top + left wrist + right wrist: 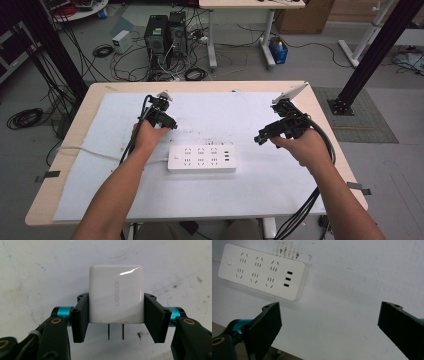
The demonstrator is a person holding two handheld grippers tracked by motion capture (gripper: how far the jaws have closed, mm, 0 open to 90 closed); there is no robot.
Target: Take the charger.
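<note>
Left tool (116, 320): jaws clamped on the two sides of a white charger (116, 293), "UGREEN" printed in grey along its face, two flat prongs (115, 331) pointing back toward the tool body, bare. In the high view the left tool (167, 119) sits just beyond the far left corner of the white power strip (202, 158), charger (170, 120) at its tip, clear of the strip. Right tool (329, 325): jaws wide apart, nothing between them. In its view the power strip (262, 270) lies ahead and to the left: six socket groups, three USB slots, no readable label. High view puts the right tool (262, 137) right of the strip, not touching. Both over the white mat (250, 190) on the counter (70, 150).
</note>
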